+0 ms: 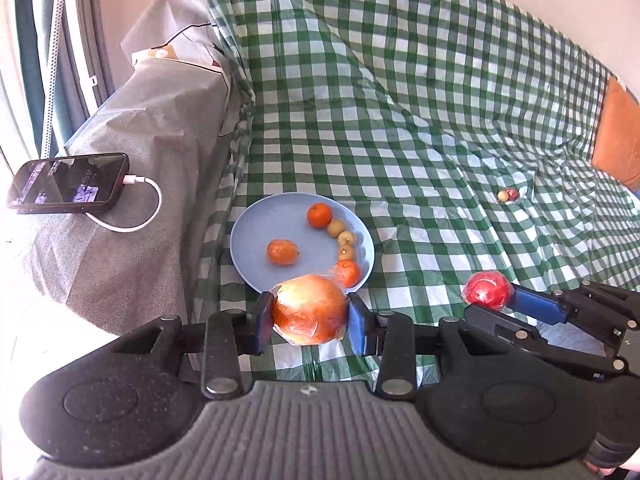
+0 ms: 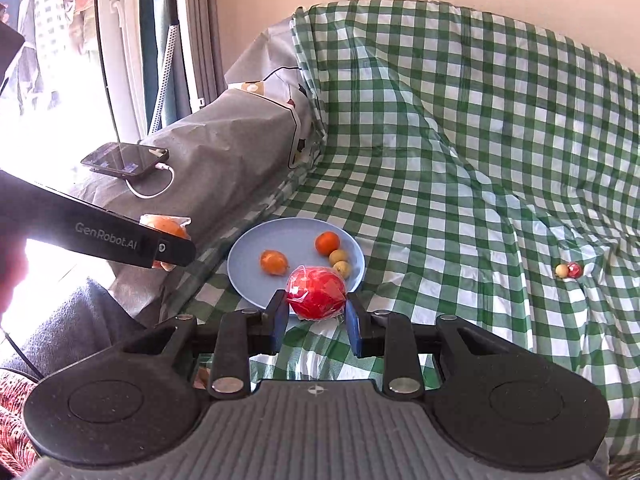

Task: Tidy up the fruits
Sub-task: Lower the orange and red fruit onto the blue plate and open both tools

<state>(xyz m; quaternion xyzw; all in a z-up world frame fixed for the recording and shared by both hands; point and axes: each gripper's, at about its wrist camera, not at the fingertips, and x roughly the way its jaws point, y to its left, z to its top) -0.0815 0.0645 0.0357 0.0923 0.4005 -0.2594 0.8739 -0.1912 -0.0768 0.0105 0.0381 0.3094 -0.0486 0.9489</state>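
A light blue plate (image 1: 256, 236) lies on the green checked cloth and holds several small orange and yellow-green fruits. My left gripper (image 1: 310, 318) is shut on a large plastic-wrapped orange fruit (image 1: 310, 308), held just in front of the plate's near rim. My right gripper (image 2: 317, 322) is shut on a wrapped red fruit (image 2: 316, 291), also near the plate's (image 2: 248, 268) near rim. In the left wrist view the red fruit (image 1: 487, 289) shows to the right of the plate. Two small fruits (image 1: 508, 194) lie far right on the cloth.
A phone (image 1: 68, 183) with a white cable rests on a grey covered armrest left of the plate. The green checked cloth (image 1: 400, 120) rises up the backrest behind. An orange cushion (image 1: 618, 136) sits at the far right.
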